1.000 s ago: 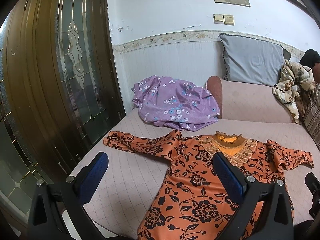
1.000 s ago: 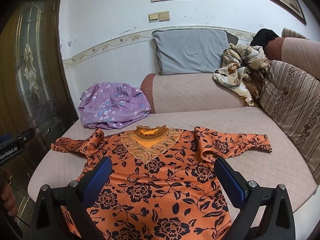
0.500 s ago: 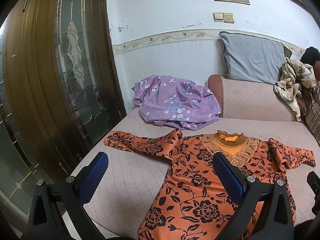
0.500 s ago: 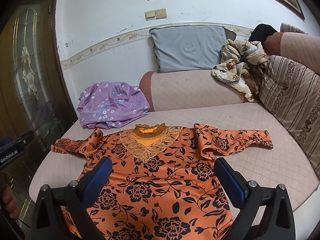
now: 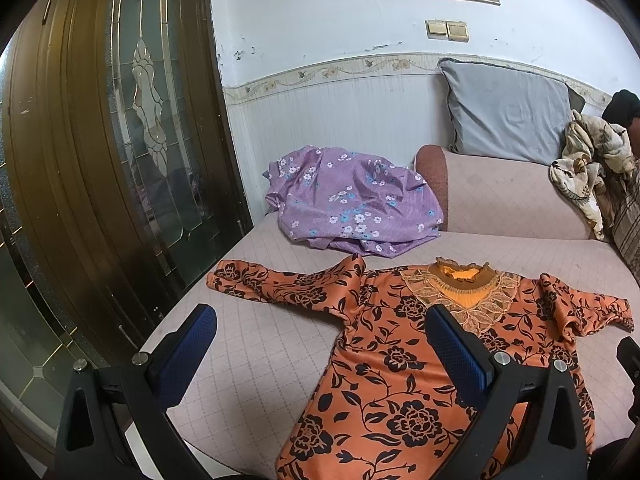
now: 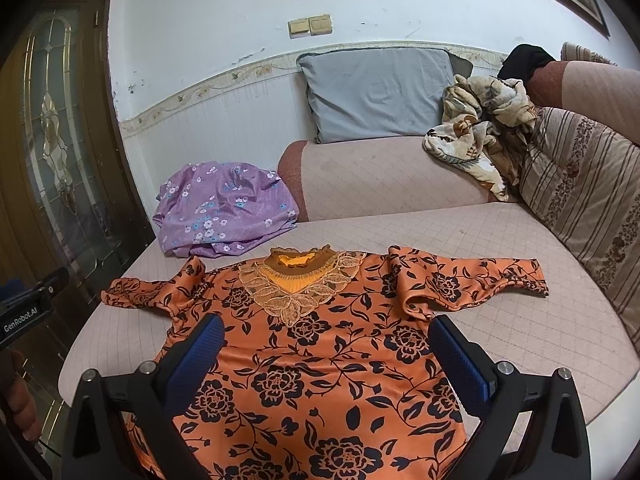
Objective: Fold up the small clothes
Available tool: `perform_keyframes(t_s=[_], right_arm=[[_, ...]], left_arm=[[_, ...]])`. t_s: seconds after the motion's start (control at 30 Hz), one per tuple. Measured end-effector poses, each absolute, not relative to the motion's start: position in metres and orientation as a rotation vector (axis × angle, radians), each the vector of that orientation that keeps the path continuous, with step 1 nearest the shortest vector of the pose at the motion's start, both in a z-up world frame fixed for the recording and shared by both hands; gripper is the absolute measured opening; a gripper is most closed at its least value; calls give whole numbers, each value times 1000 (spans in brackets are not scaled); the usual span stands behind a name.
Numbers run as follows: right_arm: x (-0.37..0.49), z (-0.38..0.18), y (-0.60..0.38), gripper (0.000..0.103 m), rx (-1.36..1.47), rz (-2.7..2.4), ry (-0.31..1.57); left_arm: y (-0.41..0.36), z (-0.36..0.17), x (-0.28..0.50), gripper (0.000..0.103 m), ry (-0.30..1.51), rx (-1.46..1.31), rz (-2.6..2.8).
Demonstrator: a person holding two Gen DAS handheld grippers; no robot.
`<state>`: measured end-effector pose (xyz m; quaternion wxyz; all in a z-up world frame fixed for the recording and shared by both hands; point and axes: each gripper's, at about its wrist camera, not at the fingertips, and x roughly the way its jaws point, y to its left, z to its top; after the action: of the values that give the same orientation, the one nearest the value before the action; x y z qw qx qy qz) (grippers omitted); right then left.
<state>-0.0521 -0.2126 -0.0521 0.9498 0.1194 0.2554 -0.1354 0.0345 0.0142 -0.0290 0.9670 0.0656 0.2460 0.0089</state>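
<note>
Both tongs are spread wide and pinch nothing: the left tongs (image 5: 320,344) hover over the near left of the sofa seat (image 6: 500,240), the right tongs (image 6: 326,354) above the shirt's body. The orange floral shirt (image 6: 320,352) lies flat, face up, collar to the far side, both sleeves spread out left and right; no fold is made yet, so the whole job is left. Far left, a purple floral garment (image 6: 224,208) sits crumpled, seemingly unfolded. A patterned cloth (image 6: 480,128) is heaped far right.
</note>
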Motion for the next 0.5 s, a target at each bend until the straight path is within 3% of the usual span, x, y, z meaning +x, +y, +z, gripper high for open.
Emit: perform_keyframes(t_s=[0.5], right_arm=[[-37,-54,-215,103,242,-267,523]], left_arm=[[5,-36,50,103,509,147,19]])
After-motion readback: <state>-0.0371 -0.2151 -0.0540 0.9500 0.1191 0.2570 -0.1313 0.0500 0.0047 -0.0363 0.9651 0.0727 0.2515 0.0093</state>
